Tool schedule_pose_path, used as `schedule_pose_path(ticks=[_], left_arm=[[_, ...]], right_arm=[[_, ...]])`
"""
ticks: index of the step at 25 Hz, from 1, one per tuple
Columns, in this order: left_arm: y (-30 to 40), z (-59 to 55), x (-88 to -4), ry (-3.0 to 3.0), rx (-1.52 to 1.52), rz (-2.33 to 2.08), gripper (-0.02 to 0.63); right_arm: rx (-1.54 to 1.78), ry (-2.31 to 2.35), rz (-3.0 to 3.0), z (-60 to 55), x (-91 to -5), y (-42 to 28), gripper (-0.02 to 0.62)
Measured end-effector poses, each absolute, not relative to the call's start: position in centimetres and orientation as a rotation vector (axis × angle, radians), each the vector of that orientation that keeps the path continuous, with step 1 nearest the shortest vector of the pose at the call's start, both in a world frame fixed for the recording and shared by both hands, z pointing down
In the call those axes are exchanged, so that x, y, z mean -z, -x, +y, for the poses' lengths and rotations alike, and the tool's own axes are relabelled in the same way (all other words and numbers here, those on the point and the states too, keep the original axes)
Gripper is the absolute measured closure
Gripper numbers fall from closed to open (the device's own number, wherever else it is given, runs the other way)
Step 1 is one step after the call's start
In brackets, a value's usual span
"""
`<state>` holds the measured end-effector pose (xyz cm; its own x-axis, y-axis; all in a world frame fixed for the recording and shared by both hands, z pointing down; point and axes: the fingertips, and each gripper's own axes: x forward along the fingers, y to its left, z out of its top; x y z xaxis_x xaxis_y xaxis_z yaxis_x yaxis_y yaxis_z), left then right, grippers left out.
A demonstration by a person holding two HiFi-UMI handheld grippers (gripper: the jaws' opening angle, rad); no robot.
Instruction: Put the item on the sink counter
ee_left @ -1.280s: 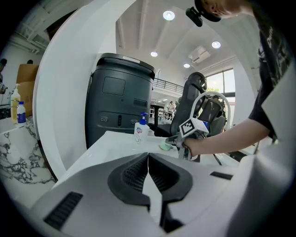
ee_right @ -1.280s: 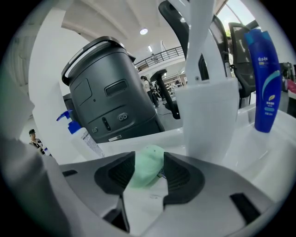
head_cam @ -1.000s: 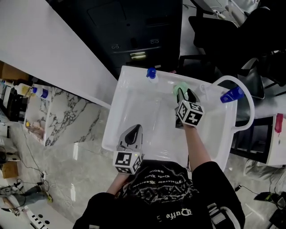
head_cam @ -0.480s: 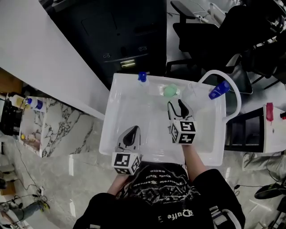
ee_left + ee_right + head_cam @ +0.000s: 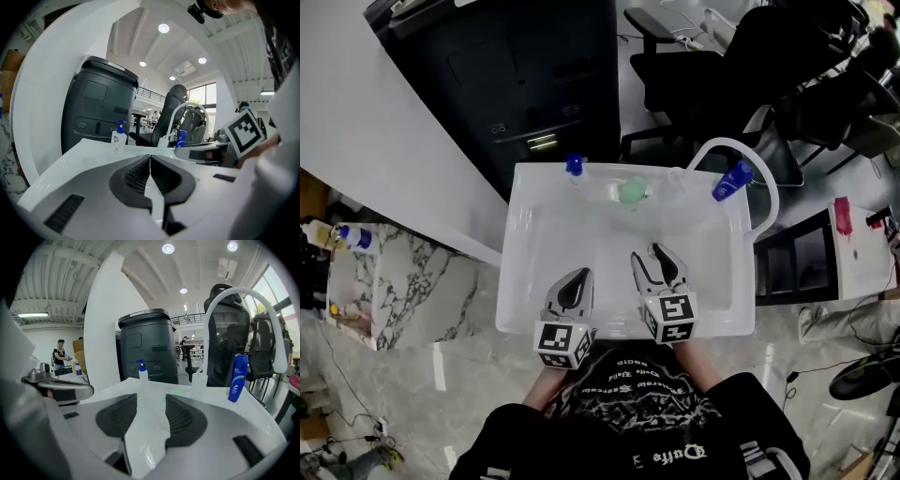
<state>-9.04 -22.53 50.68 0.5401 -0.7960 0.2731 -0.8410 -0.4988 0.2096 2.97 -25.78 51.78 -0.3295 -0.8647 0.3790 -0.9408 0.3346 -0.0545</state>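
Observation:
A round pale-green item [image 5: 631, 191] rests on the back ledge of the white sink [image 5: 508, 274], between a blue-capped pump bottle [image 5: 574, 167] and a clear bottle [image 5: 675, 178]. My right gripper [image 5: 648, 253] is over the sink's near half, well short of the green item, open with nothing between its fingers. The left gripper [image 5: 578, 277] is beside it near the front rim, shut and empty. In the right gripper view the jaws [image 5: 151, 411] stand apart and point at the back ledge. The left gripper [image 5: 150, 161] shows its pads pressed together in its own view.
A blue shampoo bottle [image 5: 731, 180] stands at the sink's back right corner under the arching white faucet [image 5: 748, 150]. A dark grey cabinet [image 5: 534, 84] stands behind the sink, with black office chairs [image 5: 694, 66] to its right. A marble-patterned floor [image 5: 422, 281] lies to the left.
My right gripper has let go of the green item on the back ledge and drawn back toward the person with its jaws open. The left gripper has barely moved.

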Motion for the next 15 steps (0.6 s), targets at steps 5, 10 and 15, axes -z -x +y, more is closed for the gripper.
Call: schedule_pose_path(ticks=[5,10,15], left_arm=[[8.0,-21.6,-51.1,-2.497,-0.224,-1.311,0.598],[7.6,-20.7,-51.6,-2.507,-0.242,-1.286,0.598],[6.8,-20.1,-51.6,-2.529,-0.254,-1.263,0.598]], right_arm=[[-0.393,-1.585,-2.301,-22.7,-53.2,-2.4,0.41],[-0.389,-1.586,-2.274,-20.8,-53.9,-2.6,0.443],[-0.337,-1.631,-2.254,-20.3,-53.2,-3.5,0.54]])
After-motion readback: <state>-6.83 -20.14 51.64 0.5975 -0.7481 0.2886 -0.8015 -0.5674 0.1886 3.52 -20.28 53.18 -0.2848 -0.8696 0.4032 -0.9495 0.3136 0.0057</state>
